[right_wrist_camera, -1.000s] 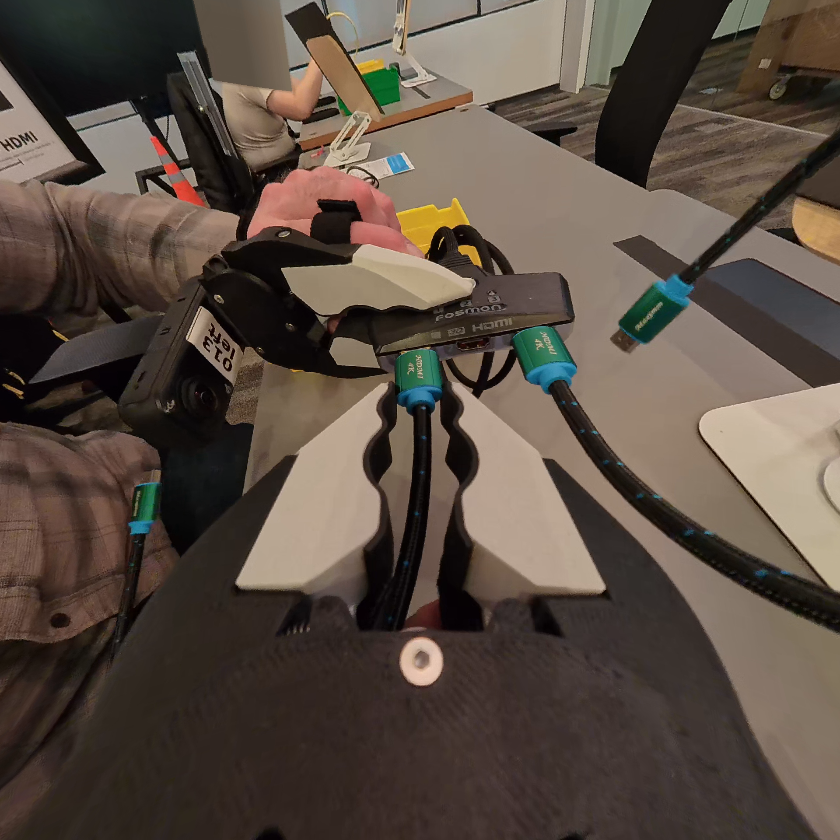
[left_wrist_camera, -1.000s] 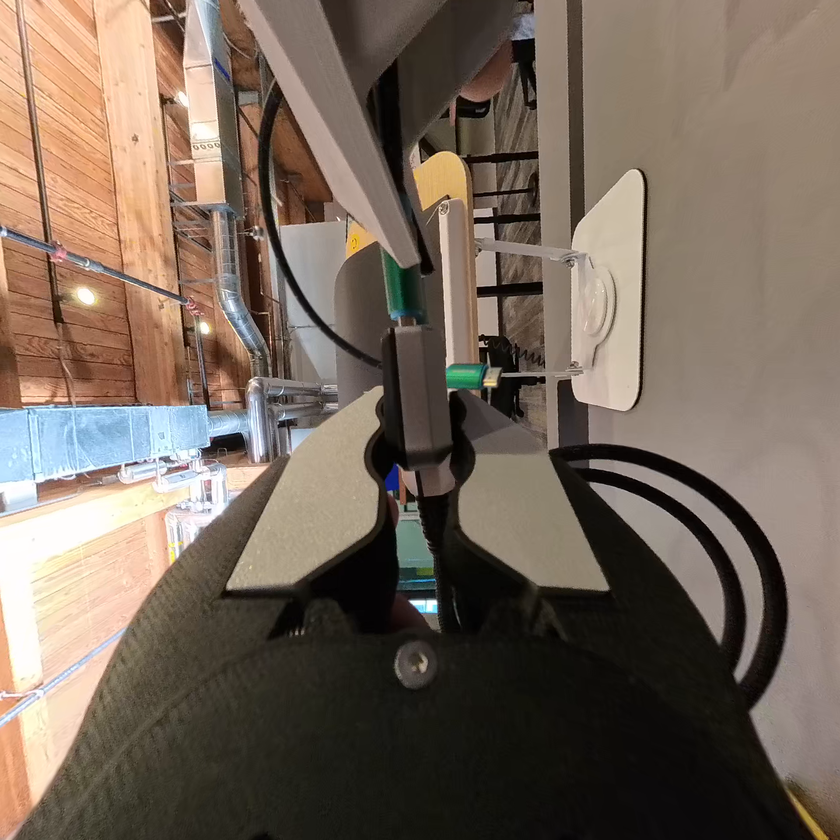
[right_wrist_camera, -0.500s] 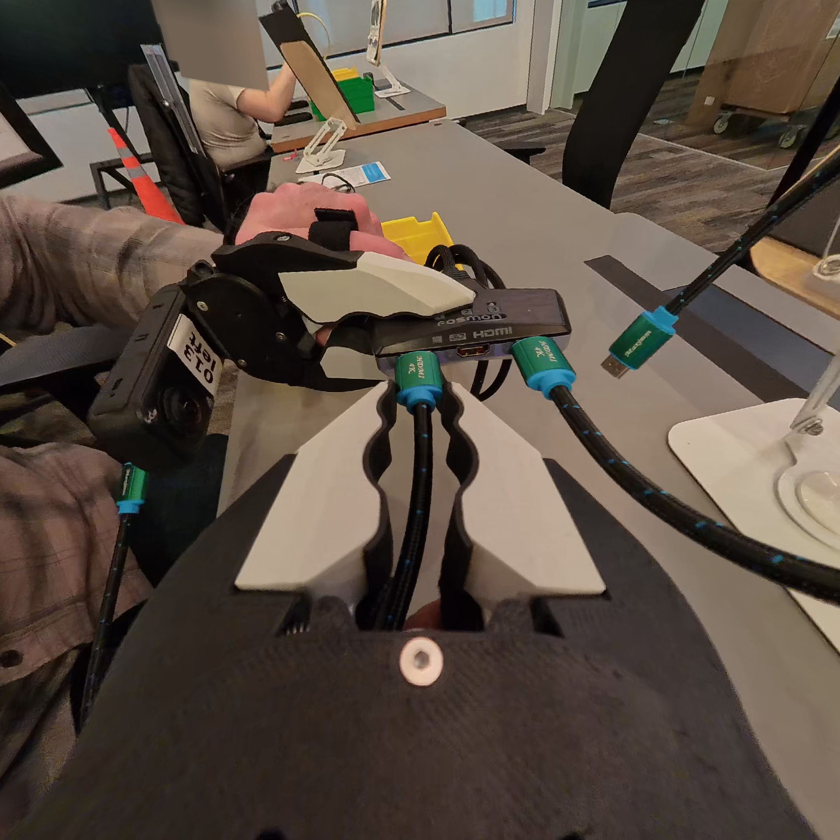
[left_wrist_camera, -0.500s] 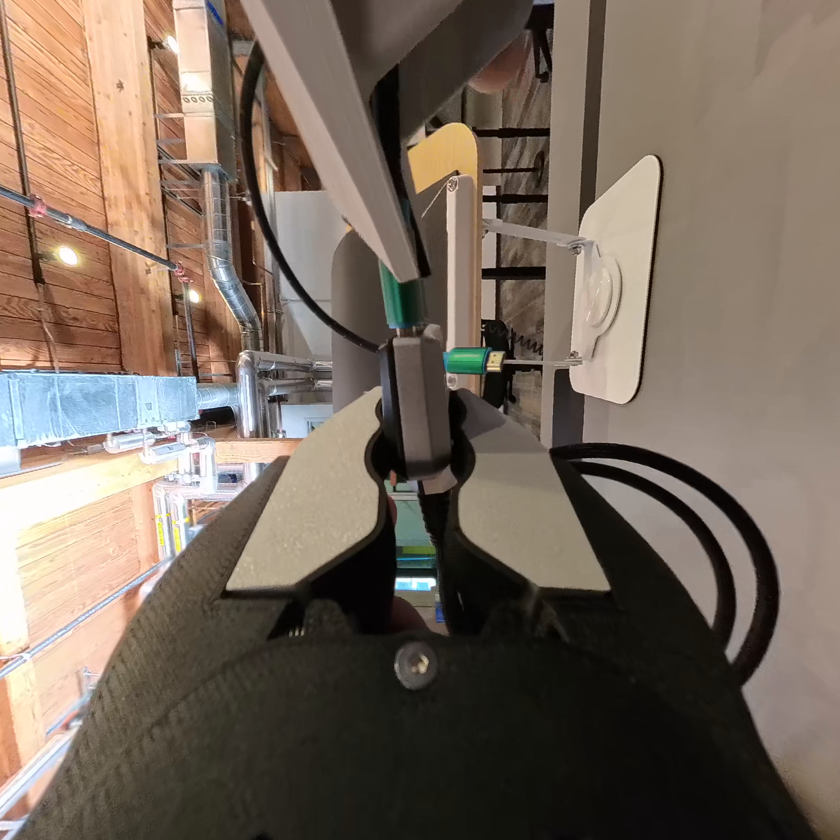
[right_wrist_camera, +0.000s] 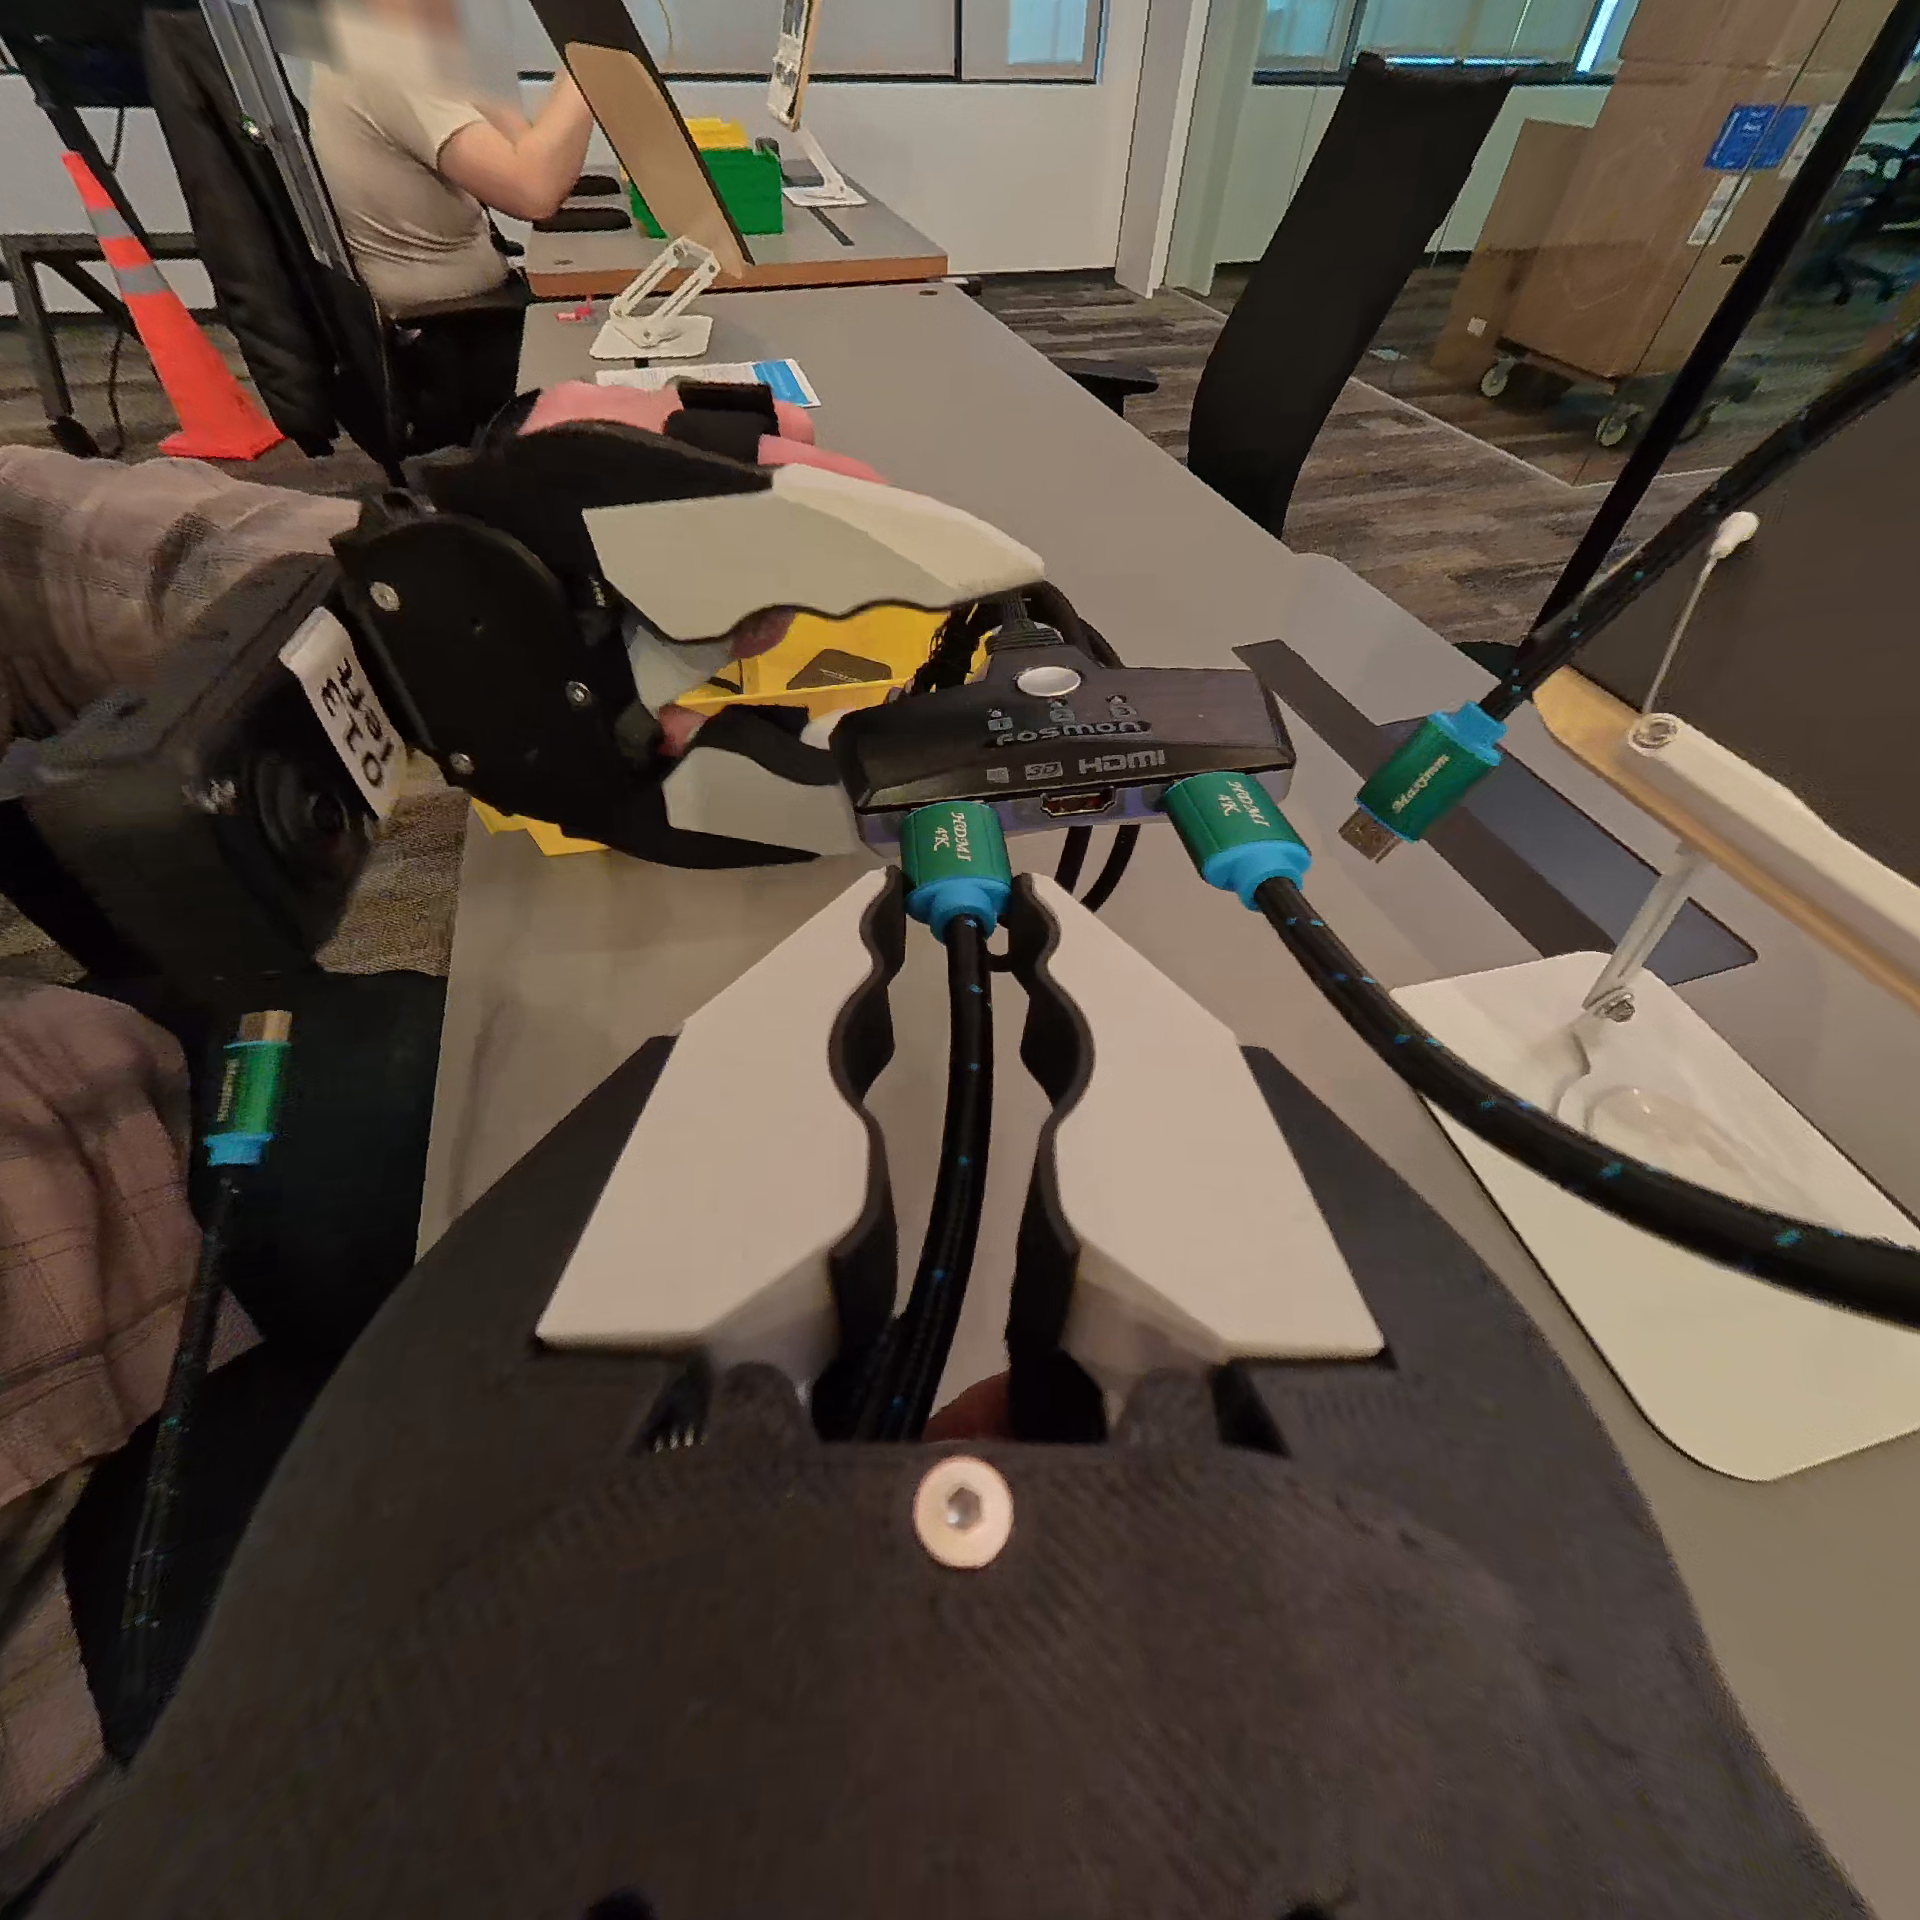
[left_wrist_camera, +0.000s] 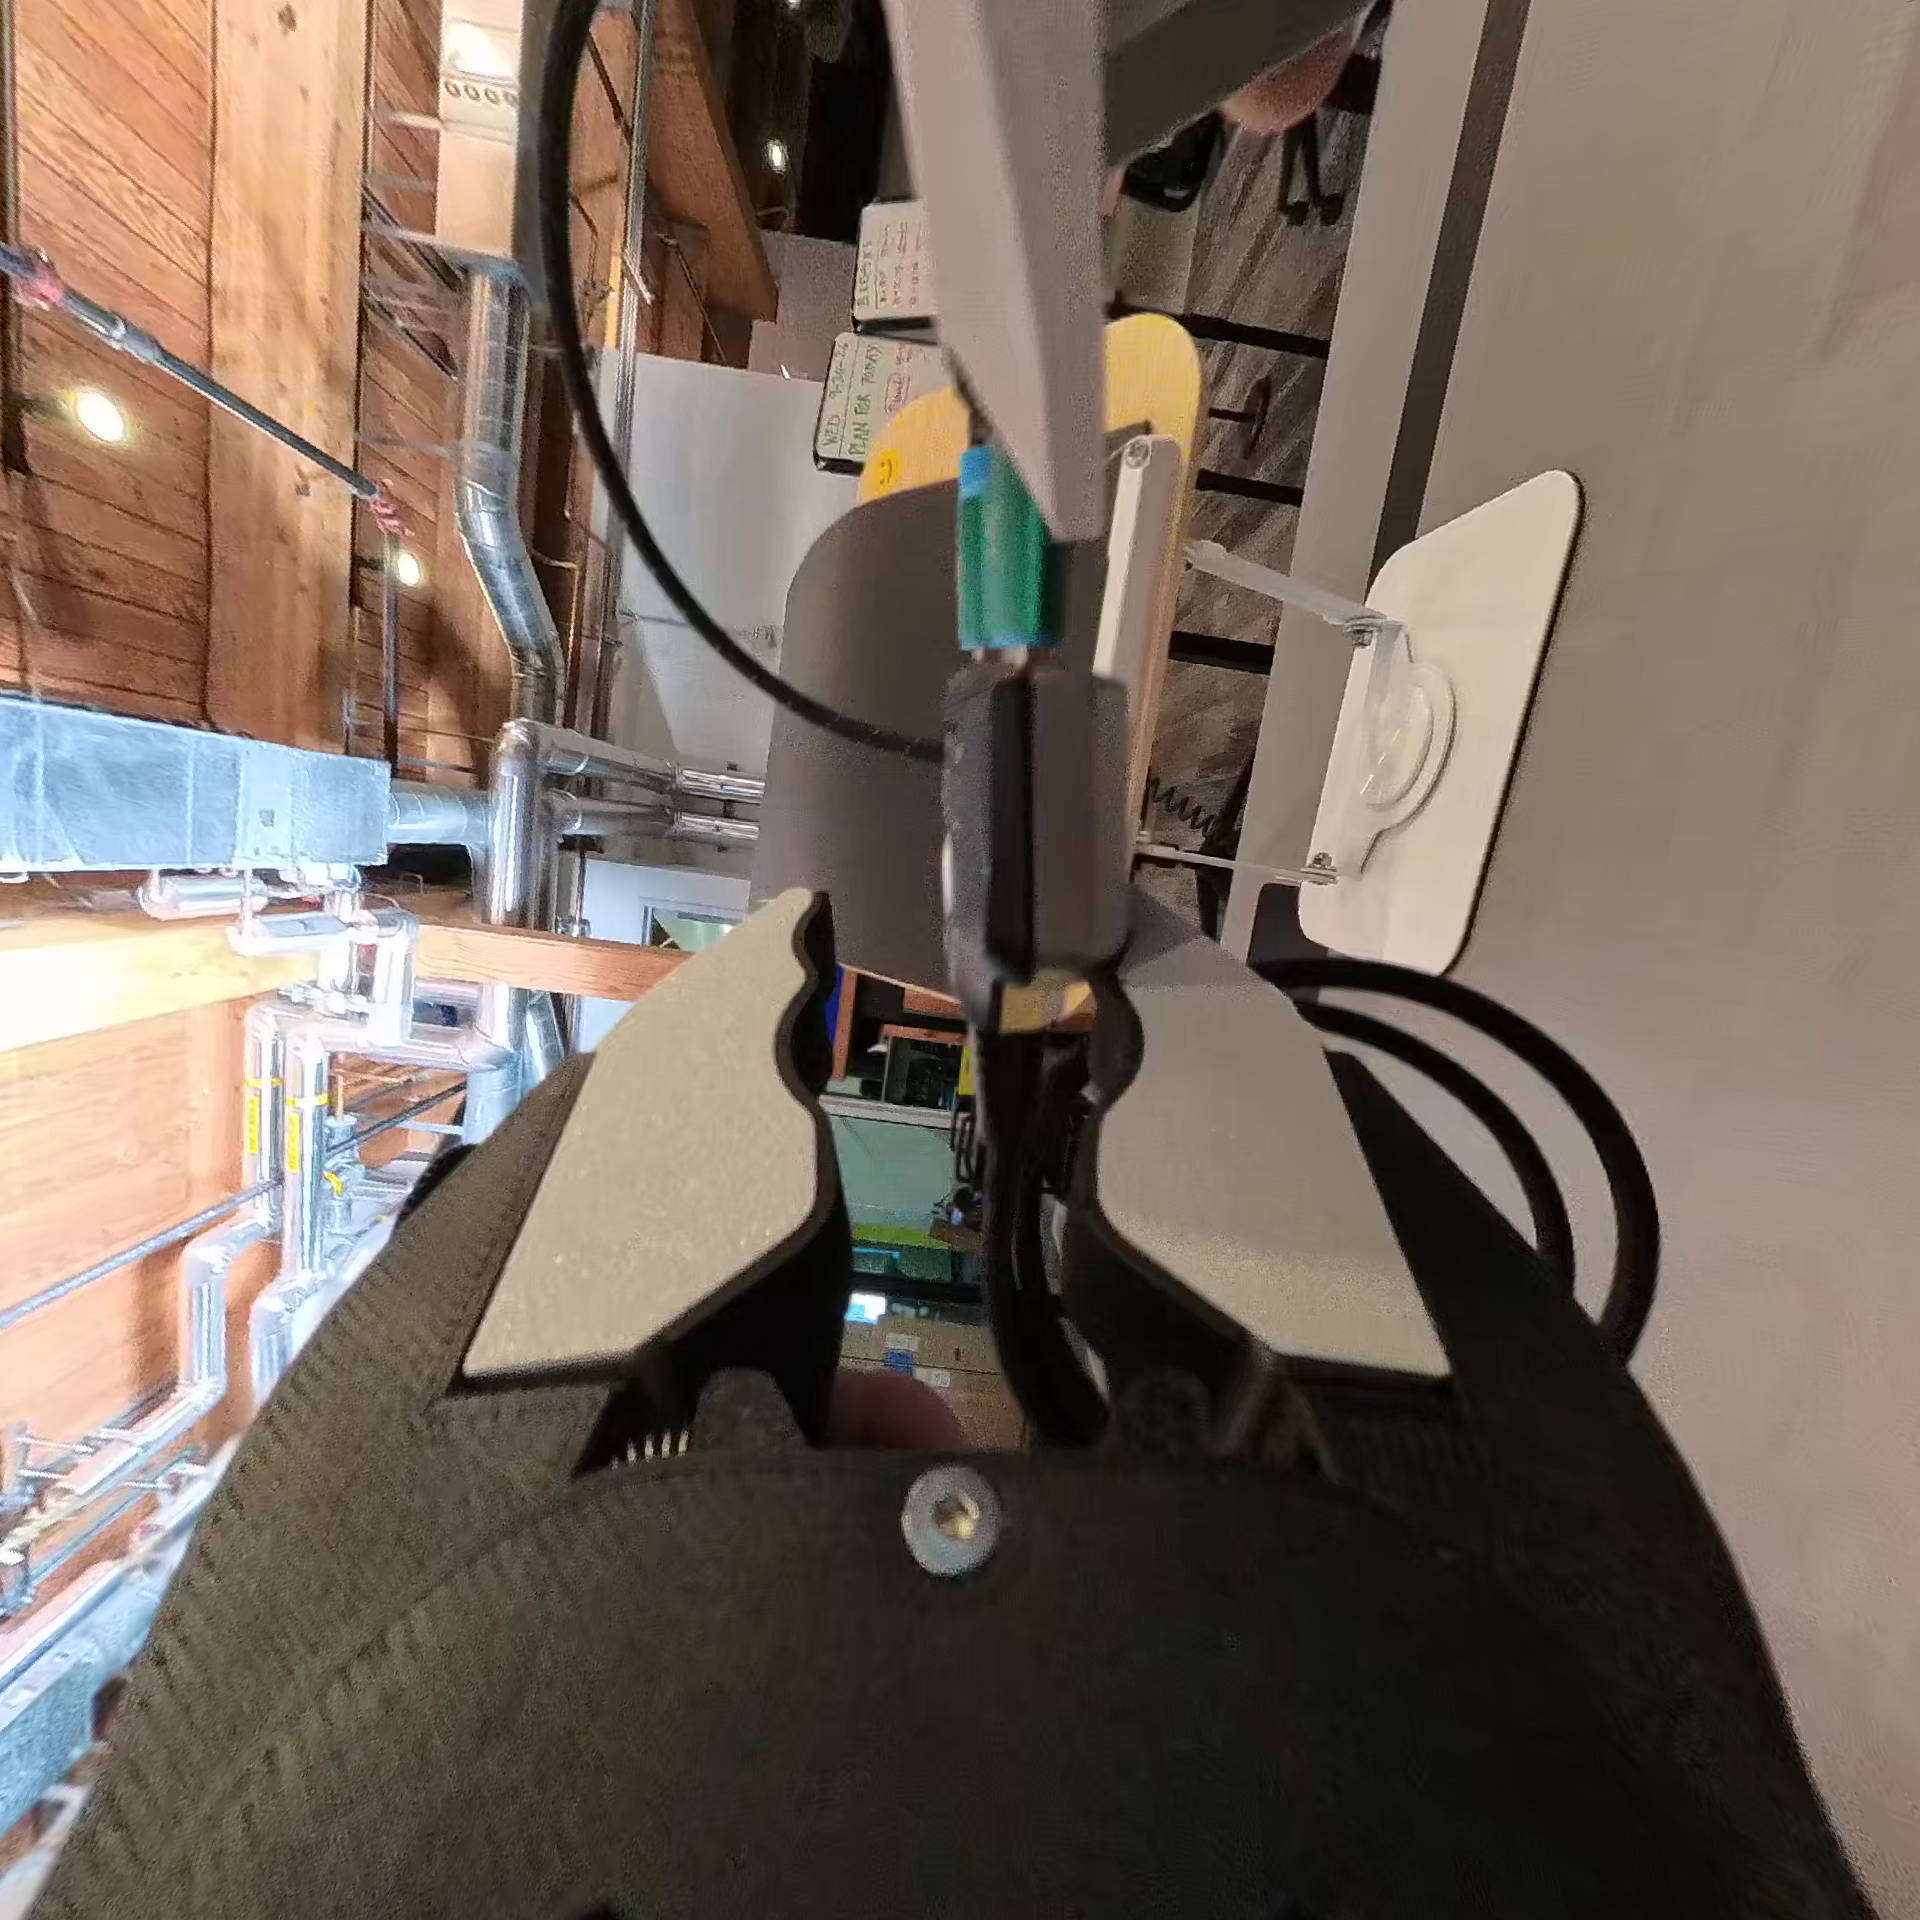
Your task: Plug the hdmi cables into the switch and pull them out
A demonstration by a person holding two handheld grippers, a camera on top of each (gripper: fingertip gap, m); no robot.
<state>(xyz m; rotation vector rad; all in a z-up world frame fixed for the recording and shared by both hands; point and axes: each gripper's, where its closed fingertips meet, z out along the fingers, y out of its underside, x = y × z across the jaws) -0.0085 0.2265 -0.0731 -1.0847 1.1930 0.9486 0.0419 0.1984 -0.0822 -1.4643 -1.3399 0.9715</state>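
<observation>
- The left claw [right_wrist_camera: 831,717] is spread wide; the switch [right_wrist_camera: 1070,738] sits between its fingers, touching the lower one and clear of the upper, above the grey desk [right_wrist_camera: 1091,488].
- In the left wrist view the switch [left_wrist_camera: 1039,821] leans on the right-hand finger, with a gap to the other.
- The right claw [right_wrist_camera: 956,904] is slightly parted around a black braided cable [right_wrist_camera: 961,1039], just behind its green plug [right_wrist_camera: 951,847], which is seated in the switch's left port.
- A second green plug [right_wrist_camera: 1231,826] fills the right port; the middle port is bare.
- A third plug [right_wrist_camera: 1418,779] hangs loose near the desk's right edge, above a white pad [right_wrist_camera: 1662,1299].
- A fourth plug [right_wrist_camera: 244,1081] dangles off the desk's left edge.
</observation>
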